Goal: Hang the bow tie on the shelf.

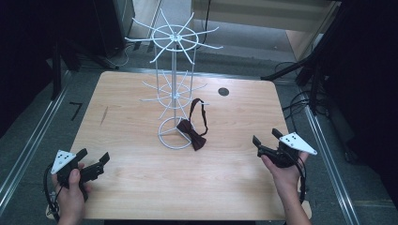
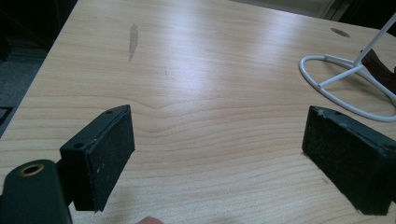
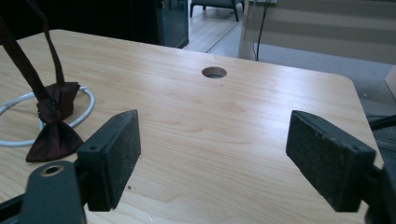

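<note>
Centrally, a dark red bow tie [image 1: 193, 136] is hung from a white wire rack [image 1: 174, 93] — both grippers, left [image 1: 96, 161] and right [image 1: 265, 139], are held wide apart, nothing gripped, bare table [image 1: 155, 187] between.

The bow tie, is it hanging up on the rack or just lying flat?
Hanging. The bow tie's strap loops over a lower arm of the white rack, and its bow touches the table by the rack's base ring.

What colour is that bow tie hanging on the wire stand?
The bow tie is dark maroon, a deep wine red; the right gripper view shows it best.
</note>
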A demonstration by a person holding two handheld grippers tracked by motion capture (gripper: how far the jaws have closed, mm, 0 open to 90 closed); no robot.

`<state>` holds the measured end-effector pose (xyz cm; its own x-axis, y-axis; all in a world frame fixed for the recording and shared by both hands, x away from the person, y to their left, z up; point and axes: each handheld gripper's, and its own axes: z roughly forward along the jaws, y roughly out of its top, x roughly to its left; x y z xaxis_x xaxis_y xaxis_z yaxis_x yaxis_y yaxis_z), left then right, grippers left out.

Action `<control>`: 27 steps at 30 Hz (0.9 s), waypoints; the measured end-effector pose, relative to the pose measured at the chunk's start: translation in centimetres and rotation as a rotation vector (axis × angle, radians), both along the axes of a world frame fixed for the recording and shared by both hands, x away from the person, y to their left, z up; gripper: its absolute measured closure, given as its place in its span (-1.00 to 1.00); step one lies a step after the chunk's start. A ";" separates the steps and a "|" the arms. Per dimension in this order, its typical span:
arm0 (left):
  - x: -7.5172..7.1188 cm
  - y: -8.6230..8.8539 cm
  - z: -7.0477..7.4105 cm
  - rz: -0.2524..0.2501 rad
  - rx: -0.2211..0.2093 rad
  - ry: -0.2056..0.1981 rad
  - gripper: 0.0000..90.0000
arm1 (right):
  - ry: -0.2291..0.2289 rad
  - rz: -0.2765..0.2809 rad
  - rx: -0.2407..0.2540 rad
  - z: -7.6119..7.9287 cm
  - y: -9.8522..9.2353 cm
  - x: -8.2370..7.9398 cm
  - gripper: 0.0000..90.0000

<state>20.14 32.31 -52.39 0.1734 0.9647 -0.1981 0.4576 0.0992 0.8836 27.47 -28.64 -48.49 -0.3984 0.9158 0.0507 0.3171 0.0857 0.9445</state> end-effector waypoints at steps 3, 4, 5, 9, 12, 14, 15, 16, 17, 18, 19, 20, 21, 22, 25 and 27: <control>0.0 0.0 0.0 0.001 0.001 0.000 -0.78 | 0.010 -0.002 -0.001 -0.5 -0.6 -0.2 -0.71; 0.0 0.0 0.0 0.001 0.000 0.000 -0.78 | 0.012 0.002 -0.003 -0.6 -0.7 -0.3 -0.74; 0.0 0.0 0.0 0.001 0.001 0.000 -0.78 | 0.014 0.001 -0.008 -0.8 -0.9 -0.4 -0.78; 0.0 0.0 0.0 0.001 0.001 0.000 -0.78 | 0.031 -0.002 -0.004 -1.6 -1.7 -0.8 -0.92; 0.0 0.0 0.0 0.002 0.001 -0.001 -0.78 | 0.039 -0.009 0.007 -2.0 -2.4 -1.0 -0.98; 0.0 0.0 0.0 0.002 0.001 -0.001 -0.78 | 0.045 -0.015 0.013 -2.3 -2.9 -1.2 -1.00; 0.0 0.0 0.0 0.002 0.001 -0.001 -0.78 | 0.050 -0.020 0.012 -2.5 -3.1 -1.3 -1.00; 0.0 0.0 0.0 0.003 0.002 -0.001 -0.78 | 0.051 -0.024 0.010 -2.6 -3.4 -1.4 -1.00; 0.0 0.0 0.0 0.003 0.001 -0.001 -0.78 | 0.051 -0.026 0.008 -2.7 -3.6 -1.5 -1.00; 0.0 0.0 0.0 0.003 0.001 -0.002 -0.78 | 0.052 -0.031 0.009 -2.9 -3.8 -1.6 -1.00; 0.0 0.0 0.0 0.003 0.002 -0.001 -0.78 | 0.058 -0.037 0.010 -3.0 -4.0 -1.7 -1.00; 0.0 0.0 0.0 0.003 0.002 -0.001 -0.78 | 0.062 -0.042 0.008 -3.2 -4.3 -1.8 -1.00; 0.0 0.0 0.0 0.003 0.002 -0.001 -0.78 | 0.064 -0.046 0.007 -3.3 -4.5 -1.9 -1.00; 0.0 0.0 0.0 0.003 0.002 -0.001 -0.78 | 0.070 -0.052 0.011 -3.6 -4.8 -2.0 -1.00; 0.0 0.0 0.0 0.004 0.002 -0.002 -0.78 | 0.083 -0.067 0.011 -4.0 -5.5 -2.4 -1.00; 0.0 0.0 0.0 0.004 0.003 -0.002 -0.78 | 0.087 -0.071 0.009 -4.3 -6.1 -2.6 -1.00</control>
